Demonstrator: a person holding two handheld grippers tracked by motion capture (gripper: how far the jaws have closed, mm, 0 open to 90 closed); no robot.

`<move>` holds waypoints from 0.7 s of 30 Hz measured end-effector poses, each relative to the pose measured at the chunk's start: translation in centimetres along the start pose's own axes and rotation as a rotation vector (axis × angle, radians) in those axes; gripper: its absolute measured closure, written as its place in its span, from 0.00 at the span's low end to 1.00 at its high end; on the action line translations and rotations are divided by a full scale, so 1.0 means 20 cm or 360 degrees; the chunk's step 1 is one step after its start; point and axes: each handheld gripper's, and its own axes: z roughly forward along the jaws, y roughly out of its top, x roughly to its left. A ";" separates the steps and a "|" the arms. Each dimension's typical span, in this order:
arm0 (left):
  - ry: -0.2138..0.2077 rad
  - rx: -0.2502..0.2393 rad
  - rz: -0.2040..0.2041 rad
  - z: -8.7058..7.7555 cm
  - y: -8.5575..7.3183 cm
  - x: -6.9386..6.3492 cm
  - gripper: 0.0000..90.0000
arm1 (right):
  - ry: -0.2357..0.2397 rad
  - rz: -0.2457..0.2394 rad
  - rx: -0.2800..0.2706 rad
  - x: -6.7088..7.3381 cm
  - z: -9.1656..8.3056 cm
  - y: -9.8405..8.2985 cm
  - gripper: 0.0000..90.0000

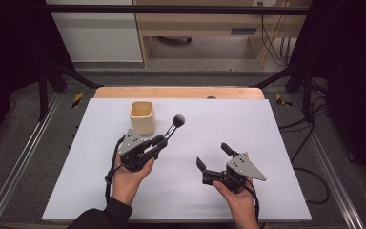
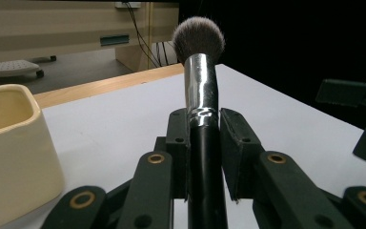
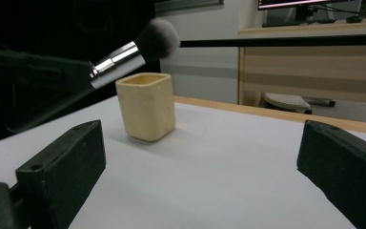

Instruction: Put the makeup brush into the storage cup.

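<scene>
A makeup brush (image 1: 174, 125) with a black handle, silver ferrule and dark round bristles is clamped in my left gripper (image 1: 161, 140), which is shut on its handle. In the left gripper view the brush (image 2: 199, 86) rises between the jaws, bristles pointing away. A cream square cup (image 1: 142, 117) stands upright just left of the brush; it appears as the cup (image 2: 9, 143) at the left and as the cup (image 3: 146, 106) in the right gripper view, with the brush (image 3: 133, 50) tilted above it. My right gripper (image 1: 213, 156) is open and holds nothing, to the right on the white mat.
The white mat (image 1: 248, 129) covers the table, with a wooden edge (image 1: 178, 92) at the back. Black frame posts and cables flank both sides. A wooden desk (image 1: 209, 28) stands on the floor beyond.
</scene>
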 end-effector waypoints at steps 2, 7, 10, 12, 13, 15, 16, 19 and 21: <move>-0.0001 -0.0005 0.0008 0.00 -0.01 -0.01 0.83 | 0.0025 0.0031 -0.0011 0.03 0.01 0.02 0.04; -0.0006 -0.0016 0.0006 -0.01 -0.03 -0.03 0.83 | 0.0084 0.0094 -0.0027 0.05 0.03 0.04 0.05; -0.0014 -0.0021 0.0022 0.00 -0.05 -0.04 0.83 | 0.0131 0.0180 -0.0027 0.07 0.06 0.03 0.06; -0.0015 -0.0021 0.0023 0.00 -0.06 -0.05 0.83 | 0.0133 0.0186 -0.0023 0.08 0.07 0.03 0.06; -0.0016 -0.0021 0.0026 0.00 -0.06 -0.05 0.83 | 0.0144 0.0194 -0.0028 0.09 0.08 0.03 0.06; -0.0023 -0.0028 0.0029 0.00 -0.08 -0.05 0.83 | 0.0162 0.0238 -0.0032 0.10 0.11 0.02 0.05; -0.0020 -0.0024 0.0030 0.00 -0.08 -0.05 0.83 | 0.0162 0.0238 -0.0032 0.10 0.11 0.02 0.05; -0.0024 -0.0029 0.0026 0.00 -0.10 -0.05 0.83 | 0.0167 0.0316 -0.0041 0.10 0.13 0.03 0.05; -0.0026 -0.0030 0.0023 0.00 -0.11 -0.05 0.83 | 0.0171 0.0357 -0.0048 0.10 0.14 0.03 0.07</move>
